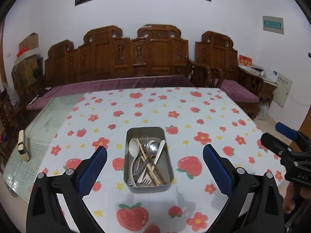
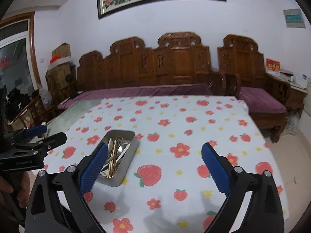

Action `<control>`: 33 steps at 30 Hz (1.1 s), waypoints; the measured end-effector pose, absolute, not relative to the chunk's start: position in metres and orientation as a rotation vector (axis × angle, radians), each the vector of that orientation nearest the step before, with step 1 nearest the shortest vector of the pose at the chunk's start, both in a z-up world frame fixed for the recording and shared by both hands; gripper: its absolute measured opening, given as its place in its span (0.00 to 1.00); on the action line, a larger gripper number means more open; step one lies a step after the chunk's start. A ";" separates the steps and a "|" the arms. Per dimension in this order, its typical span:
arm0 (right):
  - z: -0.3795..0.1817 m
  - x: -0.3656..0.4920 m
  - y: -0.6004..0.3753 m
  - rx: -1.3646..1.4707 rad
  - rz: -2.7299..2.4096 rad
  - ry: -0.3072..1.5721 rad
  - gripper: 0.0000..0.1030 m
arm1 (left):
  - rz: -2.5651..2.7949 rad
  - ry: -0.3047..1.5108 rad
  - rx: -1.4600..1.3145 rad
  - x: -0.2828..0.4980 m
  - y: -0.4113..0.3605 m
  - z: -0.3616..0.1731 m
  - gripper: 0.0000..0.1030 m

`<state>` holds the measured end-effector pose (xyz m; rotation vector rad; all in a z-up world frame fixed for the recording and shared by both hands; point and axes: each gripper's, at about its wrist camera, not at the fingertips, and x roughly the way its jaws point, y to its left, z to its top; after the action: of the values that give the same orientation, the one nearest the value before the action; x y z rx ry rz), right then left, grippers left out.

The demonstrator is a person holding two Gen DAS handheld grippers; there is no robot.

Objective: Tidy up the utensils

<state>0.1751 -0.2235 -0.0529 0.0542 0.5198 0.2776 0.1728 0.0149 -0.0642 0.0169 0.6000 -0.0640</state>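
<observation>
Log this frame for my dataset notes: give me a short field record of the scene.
surface: table with strawberry-and-flower tablecloth
container: metal tray, rectangular, resting on the cloth
contents: white spoon, metal spoons, forks, chopsticks, piled loosely and crossing
left gripper: open, empty, aimed at the tray
right gripper: open, empty, tray to its left
utensils outside tray: none visible

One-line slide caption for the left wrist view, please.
Open left gripper hovers before a metal tray of mixed utensils on fruit-print tablecloth.

Both wrist cams face sofa (image 1: 136, 62); share tray (image 1: 129, 155), table.
</observation>
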 end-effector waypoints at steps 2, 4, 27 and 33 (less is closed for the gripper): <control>-0.042 0.164 -0.231 0.054 0.256 0.491 0.97 | -0.068 0.585 0.023 0.166 0.010 -0.057 0.92; -0.032 0.155 -0.236 0.057 0.242 0.468 0.97 | -0.074 0.567 0.028 0.158 0.005 -0.048 0.92; 0.027 0.095 -0.262 0.051 0.165 0.339 0.97 | -0.046 0.419 0.029 0.097 -0.009 0.020 0.93; 0.031 0.089 -0.263 0.044 0.172 0.328 0.97 | -0.038 0.408 0.024 0.091 -0.008 0.024 0.93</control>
<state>0.0891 -0.2628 0.0312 0.0438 0.3276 0.1717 0.0911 -0.0076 0.0238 0.0236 0.4076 -0.0379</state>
